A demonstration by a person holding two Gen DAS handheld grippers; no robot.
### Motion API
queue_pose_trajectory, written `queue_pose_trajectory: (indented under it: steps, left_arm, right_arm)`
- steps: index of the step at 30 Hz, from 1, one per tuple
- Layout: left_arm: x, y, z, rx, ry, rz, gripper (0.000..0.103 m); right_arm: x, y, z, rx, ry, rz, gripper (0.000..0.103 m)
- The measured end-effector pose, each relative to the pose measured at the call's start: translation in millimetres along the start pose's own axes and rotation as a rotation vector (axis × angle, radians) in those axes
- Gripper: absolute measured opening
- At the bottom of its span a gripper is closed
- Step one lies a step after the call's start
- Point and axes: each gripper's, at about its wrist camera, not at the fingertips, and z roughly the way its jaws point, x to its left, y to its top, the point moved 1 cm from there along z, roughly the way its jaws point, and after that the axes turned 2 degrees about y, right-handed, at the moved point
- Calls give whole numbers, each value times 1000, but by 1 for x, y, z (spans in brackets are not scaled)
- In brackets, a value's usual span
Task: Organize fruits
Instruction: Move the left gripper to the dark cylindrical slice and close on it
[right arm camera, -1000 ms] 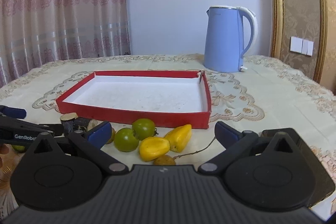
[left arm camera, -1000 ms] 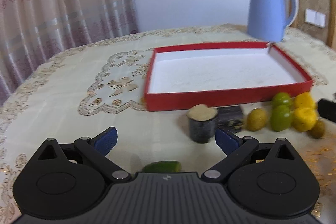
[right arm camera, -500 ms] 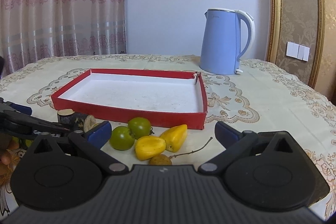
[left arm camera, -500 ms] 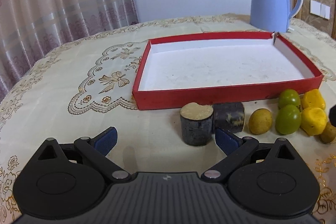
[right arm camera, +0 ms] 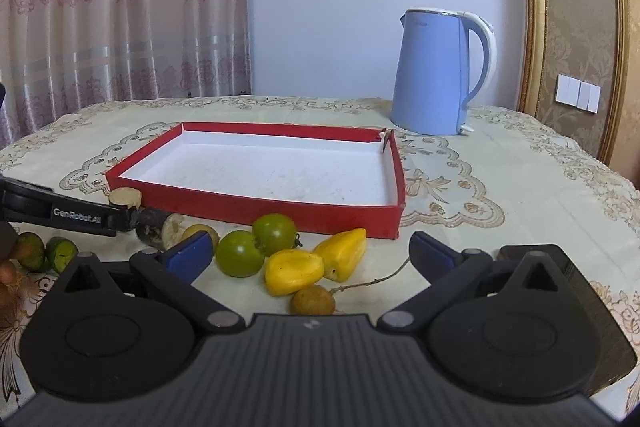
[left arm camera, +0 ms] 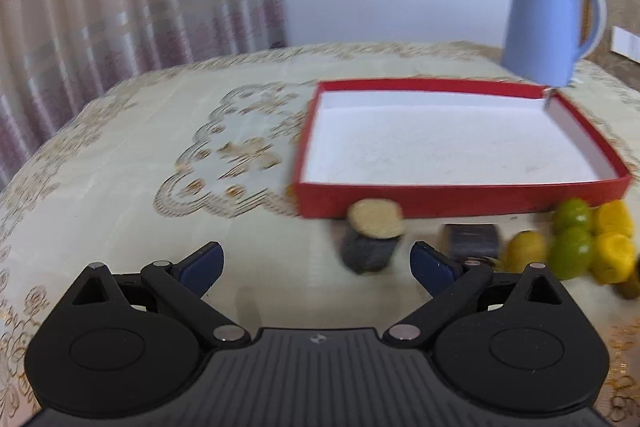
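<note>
A red tray (right arm camera: 256, 207) with a white inside lies mid-table. Before its front wall lie two green tomatoes (right arm camera: 240, 253), two yellow fruit pieces (right arm camera: 294, 271) and a brown longan (right arm camera: 312, 301) on a stem. My right gripper (right arm camera: 310, 251) hovers open just short of them, holding nothing. Further left are two dark sugarcane pieces (left arm camera: 370, 243), one upright. My left gripper (left arm camera: 316, 261) is open and empty near them; the left wrist view is blurred. One of the left gripper's fingers (right arm camera: 76, 215) reaches in from the left. Two small green fruits (right arm camera: 44, 253) lie under it.
A blue kettle (right arm camera: 436, 75) stands behind the tray's far right corner. A flat black object (right arm camera: 560, 255) lies on the tablecloth behind my right gripper's right finger. Part of a hand (right arm camera: 6, 275) shows at the left edge. Curtains hang behind the table.
The left gripper is moving and its view has blurred; the green fruit under it has left that view. The right gripper has drawn back a little, bringing the small green fruits into sight.
</note>
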Motion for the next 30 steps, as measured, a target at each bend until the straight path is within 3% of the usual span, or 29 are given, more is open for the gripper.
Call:
queue_pose_trajectory:
  steps: [6, 30]
  left_arm:
    - [-18, 1, 6, -21, 22, 54, 100]
    - [-7, -1, 10, 18, -4, 6, 100]
  right_arm:
    - [0, 0, -3, -19, -36, -16, 103]
    - [1, -4, -1, -11, 18, -19, 103]
